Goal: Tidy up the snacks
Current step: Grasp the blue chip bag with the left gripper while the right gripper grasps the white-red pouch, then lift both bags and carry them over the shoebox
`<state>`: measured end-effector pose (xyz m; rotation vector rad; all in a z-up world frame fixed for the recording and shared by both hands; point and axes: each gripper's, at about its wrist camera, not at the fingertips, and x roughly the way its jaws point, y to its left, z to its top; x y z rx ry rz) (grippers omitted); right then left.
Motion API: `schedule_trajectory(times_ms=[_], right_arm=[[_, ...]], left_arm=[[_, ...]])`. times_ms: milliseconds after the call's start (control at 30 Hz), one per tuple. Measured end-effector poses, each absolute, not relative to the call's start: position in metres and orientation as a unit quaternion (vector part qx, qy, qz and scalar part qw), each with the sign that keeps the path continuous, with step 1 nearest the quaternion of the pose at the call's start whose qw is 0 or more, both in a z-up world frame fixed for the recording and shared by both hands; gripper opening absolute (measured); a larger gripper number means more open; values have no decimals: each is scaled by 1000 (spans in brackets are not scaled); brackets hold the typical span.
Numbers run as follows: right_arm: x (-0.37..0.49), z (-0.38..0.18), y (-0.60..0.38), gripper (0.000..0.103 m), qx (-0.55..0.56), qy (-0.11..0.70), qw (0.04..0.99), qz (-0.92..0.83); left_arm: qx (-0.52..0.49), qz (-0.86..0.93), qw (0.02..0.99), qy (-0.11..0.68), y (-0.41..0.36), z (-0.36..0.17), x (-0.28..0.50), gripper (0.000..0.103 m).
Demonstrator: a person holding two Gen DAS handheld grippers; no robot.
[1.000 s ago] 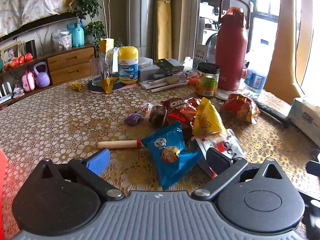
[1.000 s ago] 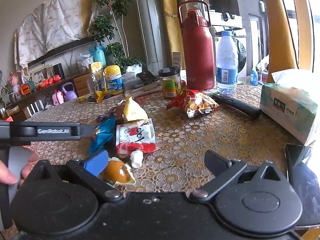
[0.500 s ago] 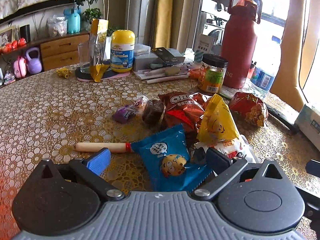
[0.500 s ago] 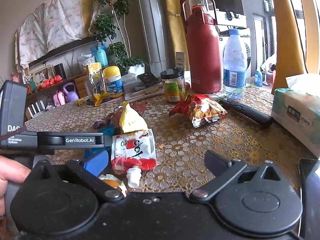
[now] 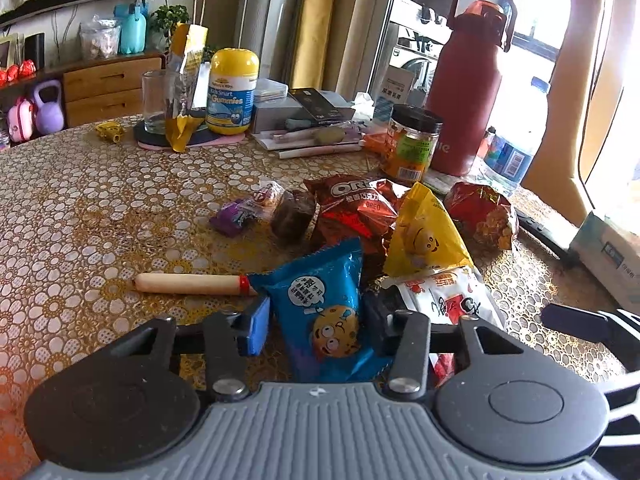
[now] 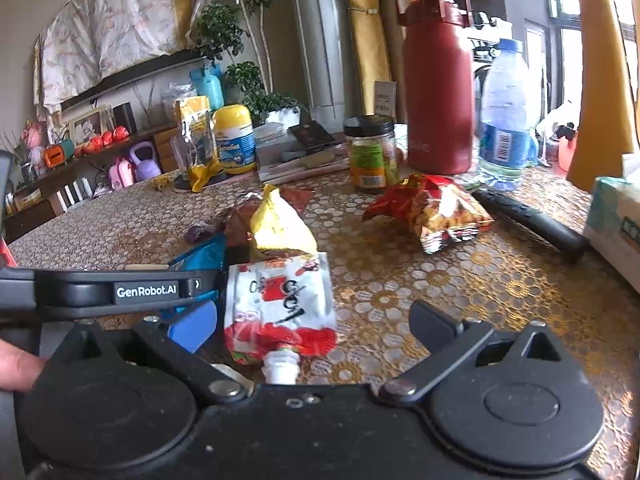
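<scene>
Blue wrapping marks the cookie packet (image 5: 324,312) that lies between the fingers of the left tool (image 5: 316,322); its jaws are closing on the packet, and the pads appear to meet the wrapper's two sides, though a firm clamp cannot be confirmed. The packet is seen resting on the gold-patterned worktop (image 5: 80,216), not yet lifted.

The task is judged to be near its start. The snacks are found loosely heaped in the middle of the worktop: a wrapped sausage stick (image 5: 190,283) just beside the blue packet, a red Oreo bag (image 5: 356,208) behind it, a yellow triangular bag (image 5: 424,236) touching the Oreo bag, a white and red spouted pouch (image 6: 280,308) in front, a red crisp bag (image 6: 432,212) set apart towards the bottles, and small purple and brown sweets (image 5: 264,212) nearby. No sorted row, pile or container is shown, so nearly everything is left to be moved.

The right tool (image 6: 312,326) is held with its jaws wide apart over the spouted pouch, and nothing is gripped by it.
</scene>
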<state>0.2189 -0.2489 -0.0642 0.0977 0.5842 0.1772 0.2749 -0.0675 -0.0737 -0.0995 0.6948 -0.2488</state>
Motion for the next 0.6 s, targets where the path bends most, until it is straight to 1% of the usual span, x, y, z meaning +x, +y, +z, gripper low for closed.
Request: schedule_trajectory(times_ms=[267,300,333,367,400,433,467,600], right_arm=[[239,-70,-228,103,10,305,947,102],[241,-72,-226,101,8,307,946,105],[243,-73,-224,98,7,308,945,107],[243,-74,-222,91,5,309,945,110],[245,-76,-220,79,3,312,944,111],[246,-77,-219,75,2,315,943,110],[246,-78,-218,69,-2,313,945,98],[243,-80,-220,68,6,308,947,94]], left_arm=[[-53,-99,940,322,-47,-56,259,42],[-54,-95,940,323,-44,-54,257,42],[-56,-91,941,322,-41,-52,255,42],[-56,-90,941,321,-38,-50,252,42],[-56,-88,941,322,-36,-48,250,42],[-57,-85,942,321,-33,-46,247,42],[-58,-82,942,320,-31,-44,244,42],[-59,-73,945,315,-24,-39,232,42]])
